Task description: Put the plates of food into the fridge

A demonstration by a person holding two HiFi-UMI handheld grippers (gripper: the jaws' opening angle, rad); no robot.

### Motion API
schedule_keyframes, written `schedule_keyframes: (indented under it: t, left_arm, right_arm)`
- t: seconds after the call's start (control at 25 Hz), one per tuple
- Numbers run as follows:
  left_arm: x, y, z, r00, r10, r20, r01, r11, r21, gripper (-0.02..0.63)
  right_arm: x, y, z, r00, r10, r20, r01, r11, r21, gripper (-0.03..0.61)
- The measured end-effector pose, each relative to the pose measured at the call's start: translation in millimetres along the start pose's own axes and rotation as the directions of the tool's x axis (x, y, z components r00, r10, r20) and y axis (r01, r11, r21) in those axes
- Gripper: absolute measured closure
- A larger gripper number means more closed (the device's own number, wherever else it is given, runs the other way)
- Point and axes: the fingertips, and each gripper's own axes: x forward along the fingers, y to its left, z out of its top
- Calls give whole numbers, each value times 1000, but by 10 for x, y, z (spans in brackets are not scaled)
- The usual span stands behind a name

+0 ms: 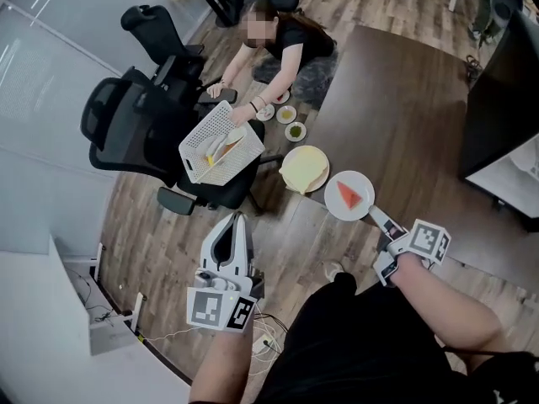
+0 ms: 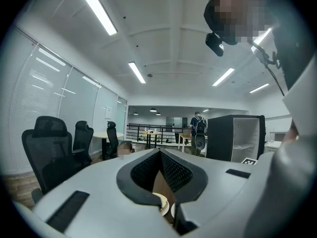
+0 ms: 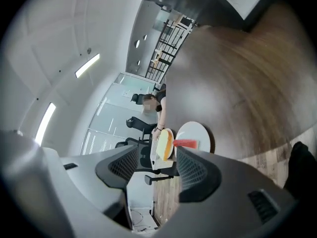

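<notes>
Watermelon plate by open right claw (left claw closed); basket, chair nearby.

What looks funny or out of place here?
The white basket sits tilted on a black office chair instead of on the table. The yellow plate and the white plate lie right at the table's edge, where they could slip off.

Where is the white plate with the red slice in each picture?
Head view: white plate right of centre, at the table's near edge.
Left gripper view: cannot tell; only pale rims show.
Right gripper view: centre, just beyond the jaws.
Landmark: yellow food beside it.
</notes>
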Motion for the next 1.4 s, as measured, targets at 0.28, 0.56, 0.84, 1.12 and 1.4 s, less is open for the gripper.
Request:
schedule_keyframes:
  t: [0.28, 0.56, 0.84, 1.12, 1.4]
  left_arm:
    - [-13, 360, -149, 999, -32, -25, 33, 999, 34, 609]
    - [-26, 495, -318, 996, -50, -75, 55, 996, 69, 609]
    - [-133, 769, -487, 990, 9, -138, 0, 998, 62, 609]
    - [-250, 954, -664, 982, 45, -184, -29, 995, 92, 610]
    - [-283, 1002, -783, 971, 51, -232, -27, 994, 103, 610]
  right_arm:
    - [373, -271, -578, 1000, -27, 12, 25, 989, 146, 331]
    - [723, -553, -868, 998, -41, 39, 29, 965, 261, 331]
    - [936, -829, -904, 995, -53, 79, 26, 949, 314, 331]
    - [1182, -1009, -856, 991, -44, 124, -5, 928, 372, 331]
    - [1326, -1007, -866, 988, -1, 152, -62, 912, 405, 349]
